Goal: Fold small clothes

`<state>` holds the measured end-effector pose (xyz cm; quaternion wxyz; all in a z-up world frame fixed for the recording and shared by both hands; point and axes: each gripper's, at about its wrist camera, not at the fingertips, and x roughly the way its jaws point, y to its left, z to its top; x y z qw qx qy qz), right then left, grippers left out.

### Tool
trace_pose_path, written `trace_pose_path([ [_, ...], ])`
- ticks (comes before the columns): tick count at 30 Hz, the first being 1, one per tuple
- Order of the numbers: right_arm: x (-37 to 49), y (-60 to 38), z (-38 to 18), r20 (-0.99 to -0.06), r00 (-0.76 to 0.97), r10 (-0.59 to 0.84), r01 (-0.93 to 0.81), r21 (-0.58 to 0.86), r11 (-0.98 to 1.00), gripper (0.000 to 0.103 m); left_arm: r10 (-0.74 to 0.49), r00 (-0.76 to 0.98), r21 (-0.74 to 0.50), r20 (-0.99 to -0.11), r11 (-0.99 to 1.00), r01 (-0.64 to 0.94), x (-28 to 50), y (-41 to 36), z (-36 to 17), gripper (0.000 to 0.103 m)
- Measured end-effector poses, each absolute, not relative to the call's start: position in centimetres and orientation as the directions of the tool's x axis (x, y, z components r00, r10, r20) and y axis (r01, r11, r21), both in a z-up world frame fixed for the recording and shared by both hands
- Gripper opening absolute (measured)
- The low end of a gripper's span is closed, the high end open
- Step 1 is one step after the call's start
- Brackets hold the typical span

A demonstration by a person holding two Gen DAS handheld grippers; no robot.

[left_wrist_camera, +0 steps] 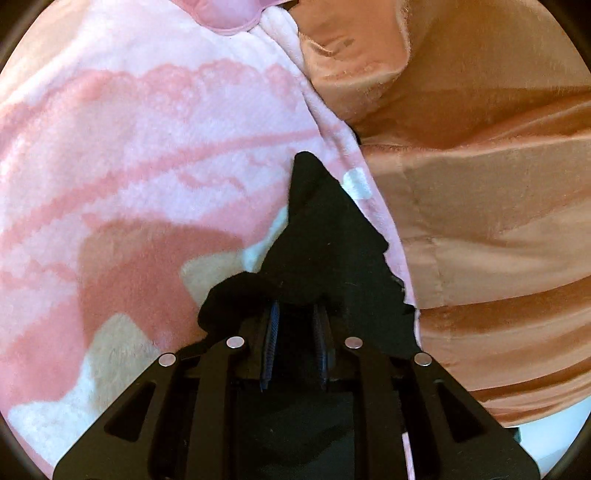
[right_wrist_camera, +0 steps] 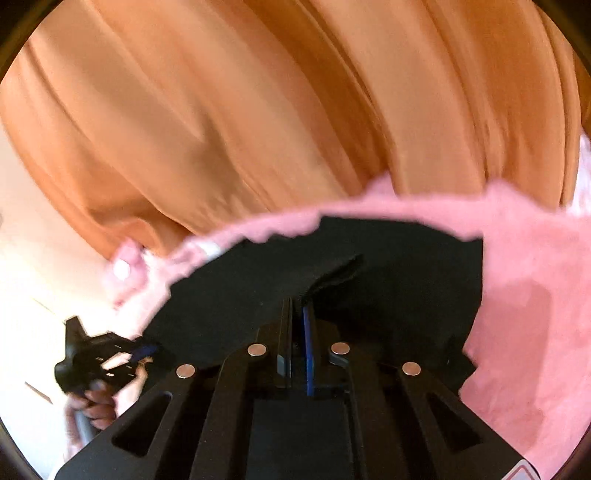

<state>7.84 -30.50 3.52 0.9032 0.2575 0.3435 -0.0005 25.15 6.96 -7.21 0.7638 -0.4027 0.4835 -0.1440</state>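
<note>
A small black garment (left_wrist_camera: 325,236) lies over a pink patterned fleece blanket (left_wrist_camera: 147,147). My left gripper (left_wrist_camera: 295,310) is shut on a bunched edge of the garment, and the cloth covers the fingertips. In the right wrist view the same black garment (right_wrist_camera: 369,273) spreads wide in front of my right gripper (right_wrist_camera: 299,306), which is shut on its near edge, with a fold raised just past the tips. The left gripper (right_wrist_camera: 144,350) and the hand holding it show at the lower left of that view, at the garment's other end.
An orange-brown satin sheet (left_wrist_camera: 480,184) lies in folds to the right of the blanket and fills the top of the right wrist view (right_wrist_camera: 258,110). A pink quilted edge (left_wrist_camera: 229,14) sits at the top. Pale floor (right_wrist_camera: 33,295) shows at the left.
</note>
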Motion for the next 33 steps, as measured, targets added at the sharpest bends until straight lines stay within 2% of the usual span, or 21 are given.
trace_pose_path([
  [2,7.8,-31.6,1.8,-0.680,0.722,0.126,0.248,0.425,0.871,0.005,-0.643,0.476,-0.785,-0.599,0.588,-0.194,24.7,7.5,-7.7,0.034],
  [4,8.0,-32.7,-0.5,-0.733,0.671,0.109,0.323,0.421,0.848,0.005,-0.676,0.465,-0.815,-0.572,0.534,-0.225,24.2,7.9,-8.2,0.040],
  [6,8.3,-33.1,-2.1,-0.756,0.646,0.105,0.356,0.420,0.835,0.005,-0.691,0.465,-0.829,-0.554,0.506,-0.238,23.9,8.1,-8.3,0.043],
  [9,8.9,-32.4,-2.0,-0.753,0.648,0.115,0.333,0.417,0.846,0.005,-0.655,0.479,-0.801,-0.584,0.559,-0.213,24.4,7.8,-7.9,0.044],
  [10,9.0,-32.1,-1.7,-0.749,0.652,0.121,0.321,0.417,0.850,0.005,-0.640,0.481,-0.787,-0.599,0.580,-0.210,24.7,7.7,-8.0,0.043],
  [11,9.0,-31.8,-1.4,-0.742,0.658,0.129,0.307,0.421,0.854,0.005,-0.616,0.484,-0.766,-0.622,0.606,-0.213,25.1,7.5,-8.1,0.037],
  [12,8.8,-31.6,-1.0,-0.735,0.665,0.134,0.299,0.427,0.853,0.005,-0.596,0.487,-0.749,-0.638,0.626,-0.216,25.3,7.4,-8.2,0.028],
  [13,8.6,-31.6,-0.6,-0.726,0.673,0.143,0.290,0.437,0.851,0.005,-0.566,0.495,-0.725,-0.659,0.654,-0.216,25.4,7.4,-8.2,0.009],
  [14,8.1,-31.6,-0.1,-0.717,0.683,0.140,0.282,0.436,0.855,0.005,-0.527,0.502,-0.687,-0.686,0.695,-0.210,25.5,7.3,-8.0,0.006],
  [17,7.9,-32.8,-2.5,-0.799,0.598,0.065,0.347,0.331,0.878,0.004,-0.468,0.501,-0.619,-0.728,0.763,-0.187,25.7,6.8,-8.1,0.004],
  [18,7.8,-33.6,-3.8,-0.804,0.588,0.086,0.368,0.361,0.857,0.003,-0.454,0.505,-0.605,-0.734,0.775,-0.181,25.6,6.7,-8.1,0.004],
  [20,7.9,-33.9,-3.0,-0.795,0.598,0.096,0.384,0.390,0.837,0.003,-0.425,0.508,-0.571,-0.749,0.803,-0.170,25.5,6.4,-7.7,0.003],
  [22,7.9,-32.7,-1.3,-0.775,0.628,0.073,0.328,0.348,0.878,0.003,-0.400,0.508,-0.540,-0.762,0.826,-0.160,25.6,6.2,-7.6,0.003],
  [24,8.2,-32.7,-2.8,-0.814,0.580,0.030,0.336,0.273,0.902,0.003,-0.386,0.505,-0.522,-0.772,0.838,-0.156,25.8,6.1,-7.6,0.003],
  [25,7.8,-33.5,-3.8,-0.800,0.597,0.059,0.343,0.321,0.883,0.000,-0.376,0.502,-0.506,-0.779,0.850,-0.148,25.9,5.9,-7.4,0.003],
  [27,7.3,-34.7,-3.7,-0.783,0.613,0.109,0.368,0.405,0.837,0.001,-0.361,0.494,-0.472,-0.791,0.874,-0.117,25.8,5.5,-7.2,0.004],
  [28,6.8,-34.9,-3.3,-0.779,0.616,0.115,0.387,0.427,0.818,0.004,-0.362,0.486,-0.463,-0.796,0.880,-0.103,25.6,5.4,-7.1,0.006],
  [30,4.5,-34.6,-1.6,-0.772,0.627,0.102,0.426,0.449,0.785,0.016,-0.360,0.459,-0.443,-0.812,0.892,-0.086,24.1,5.7,-6.1,0.007],
  [31,3.3,-34.4,-0.7,-0.776,0.622,0.103,0.438,0.454,0.776,0.022,-0.360,0.453,-0.439,-0.816,0.895,-0.082,23.3,6.0,-5.6,0.015],
  [33,0.3,-33.2,1.5,-0.776,0.619,0.120,0.413,0.452,0.791,0.025,-0.372,0.436,-0.434,-0.820,0.900,-0.048,21.1,6.8,-4.1,0.038],
])
